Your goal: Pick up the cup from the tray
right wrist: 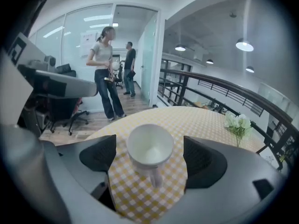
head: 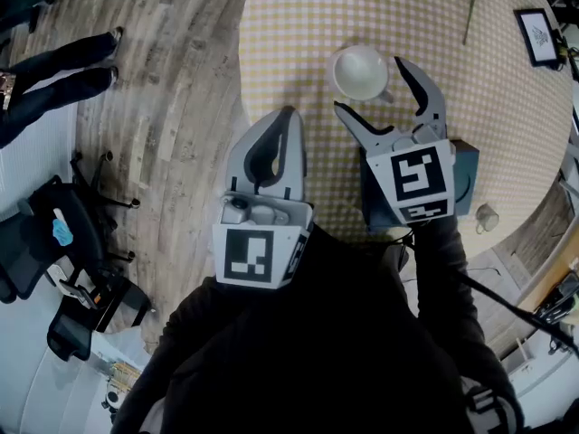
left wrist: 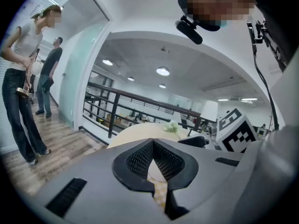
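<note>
cup (head: 360, 70) – white, glossy, empty, upright, handle toward the near side | stands on yellow-checked worktop (head: 298, 25), no tray seen, just beyond right claw (head: 367, 83) | right claw spread wide, nothing held; left claw (head: 286, 116) pinched together, empty, near-left | likely rigid, light, slick, breakable – grip across the bowl wall, clear of the handle

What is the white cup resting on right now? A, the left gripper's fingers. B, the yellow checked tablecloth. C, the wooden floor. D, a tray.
B: the cup stands upright directly on the yellow checked tablecloth, with nothing under it. The right gripper has its fingers spread to either side of the cup without touching it.
</note>
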The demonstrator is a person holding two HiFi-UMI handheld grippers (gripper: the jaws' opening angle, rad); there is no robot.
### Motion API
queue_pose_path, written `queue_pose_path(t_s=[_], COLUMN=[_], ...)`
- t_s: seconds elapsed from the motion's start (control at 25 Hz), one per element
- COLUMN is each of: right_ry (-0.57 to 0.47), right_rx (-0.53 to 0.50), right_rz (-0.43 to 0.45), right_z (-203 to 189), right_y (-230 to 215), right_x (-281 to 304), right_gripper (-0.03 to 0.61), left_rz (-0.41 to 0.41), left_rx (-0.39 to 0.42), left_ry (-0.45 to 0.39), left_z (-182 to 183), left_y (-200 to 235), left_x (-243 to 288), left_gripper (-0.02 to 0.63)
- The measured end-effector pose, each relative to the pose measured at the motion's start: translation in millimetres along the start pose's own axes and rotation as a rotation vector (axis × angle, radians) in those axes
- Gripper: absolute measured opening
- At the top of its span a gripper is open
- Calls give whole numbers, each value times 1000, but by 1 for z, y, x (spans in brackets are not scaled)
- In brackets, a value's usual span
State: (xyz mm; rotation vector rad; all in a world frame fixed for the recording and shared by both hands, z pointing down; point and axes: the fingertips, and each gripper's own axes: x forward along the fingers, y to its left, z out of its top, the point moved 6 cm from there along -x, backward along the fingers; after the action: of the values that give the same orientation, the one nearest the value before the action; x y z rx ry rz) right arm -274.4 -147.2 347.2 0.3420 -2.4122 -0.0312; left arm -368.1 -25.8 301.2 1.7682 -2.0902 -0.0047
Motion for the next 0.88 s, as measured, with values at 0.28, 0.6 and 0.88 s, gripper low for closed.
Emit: queue_pose_path(t_s=[0.28, 0.6, 0.88], right_ry=[-256, -414, -446], right_rx=[88, 144, 251], right_rz=[28, -85, -216], right_z=[10, -18, -76], right_y=[10, 39, 58], right_x=[-83, -209, -312], right_gripper=[423, 113, 17], left_rz=[-27, -119, -173], left_rx=[91, 111, 207], left_ry=[-71, -157, -224], left_z=[7, 15, 15], left_y=[-46, -148, -240], left_x=[-28, -88, -137], left_gripper=[3, 3, 3])
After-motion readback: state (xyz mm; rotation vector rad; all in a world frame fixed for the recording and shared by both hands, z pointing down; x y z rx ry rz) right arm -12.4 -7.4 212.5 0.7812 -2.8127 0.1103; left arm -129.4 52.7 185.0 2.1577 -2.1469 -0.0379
